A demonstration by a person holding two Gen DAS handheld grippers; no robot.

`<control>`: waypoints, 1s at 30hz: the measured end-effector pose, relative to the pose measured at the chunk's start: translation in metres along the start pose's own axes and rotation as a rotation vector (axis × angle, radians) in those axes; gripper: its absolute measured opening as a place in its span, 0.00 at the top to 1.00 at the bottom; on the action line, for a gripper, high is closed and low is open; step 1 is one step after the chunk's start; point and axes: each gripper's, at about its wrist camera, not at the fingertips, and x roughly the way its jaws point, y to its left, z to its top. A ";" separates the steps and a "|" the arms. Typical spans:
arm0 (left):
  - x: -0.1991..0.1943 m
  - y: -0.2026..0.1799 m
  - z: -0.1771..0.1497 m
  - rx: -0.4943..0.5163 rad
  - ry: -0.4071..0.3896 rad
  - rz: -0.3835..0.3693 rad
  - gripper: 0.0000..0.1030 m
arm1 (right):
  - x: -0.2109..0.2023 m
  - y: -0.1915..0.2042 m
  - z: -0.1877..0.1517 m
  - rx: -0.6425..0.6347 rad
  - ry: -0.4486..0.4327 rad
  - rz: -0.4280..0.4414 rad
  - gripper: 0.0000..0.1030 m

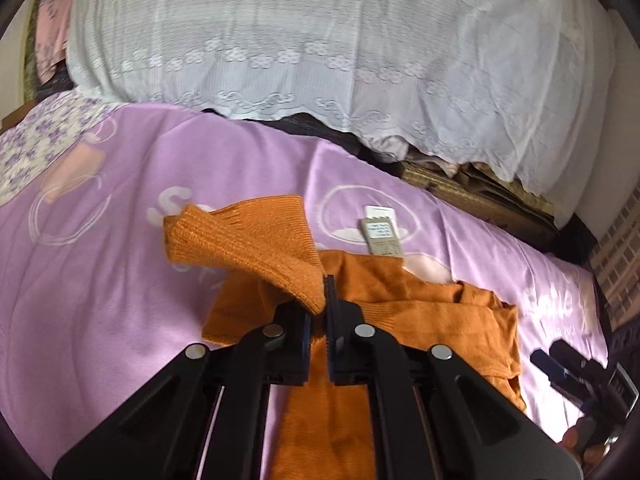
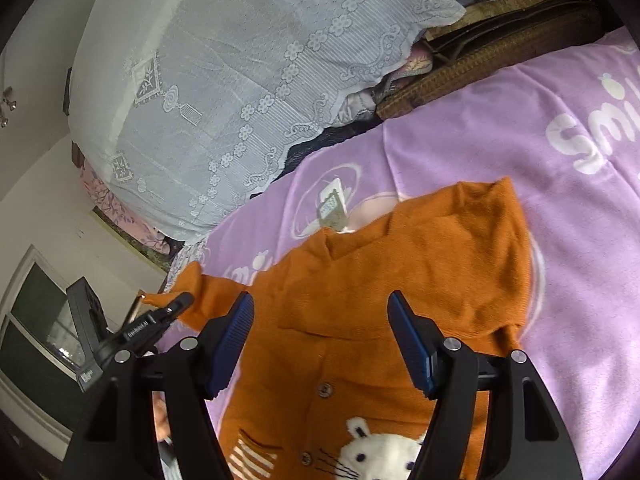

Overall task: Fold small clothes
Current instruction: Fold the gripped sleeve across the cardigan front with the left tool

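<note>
An orange knitted cardigan (image 2: 400, 264) with buttons and a white rabbit motif lies on a purple blanket (image 2: 540, 168). In the left wrist view my left gripper (image 1: 322, 300) is shut on the ribbed cuff of the cardigan's sleeve (image 1: 248, 240), which is lifted and draped above the body (image 1: 420, 320). From the right wrist view the left gripper (image 2: 182, 302) shows at the left, pinching that sleeve. My right gripper (image 2: 320, 308) hovers open over the cardigan's chest, nothing between its blue pads (image 2: 412, 344). It also appears at the right edge (image 1: 540, 356) of the left wrist view.
A white label tag (image 1: 380, 232) lies on the blanket beyond the collar. A bulky pile under a white lace cover (image 1: 320, 40) borders the far side, with a woven mat (image 1: 480, 196) beneath it. A floral sheet (image 1: 36, 148) shows at the left.
</note>
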 end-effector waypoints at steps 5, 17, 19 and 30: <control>0.005 -0.037 -0.006 0.101 0.007 -0.028 0.96 | 0.012 0.032 0.011 -0.060 0.002 0.046 0.32; 0.052 -0.117 -0.031 0.257 0.094 -0.112 0.95 | 0.028 0.016 0.018 -0.077 0.012 -0.010 0.32; 0.068 -0.123 -0.044 0.282 0.145 -0.108 0.95 | 0.031 0.004 0.018 -0.040 0.027 -0.020 0.32; 0.088 -0.110 -0.066 0.258 0.236 -0.108 0.48 | 0.058 -0.030 0.003 0.134 0.133 0.059 0.32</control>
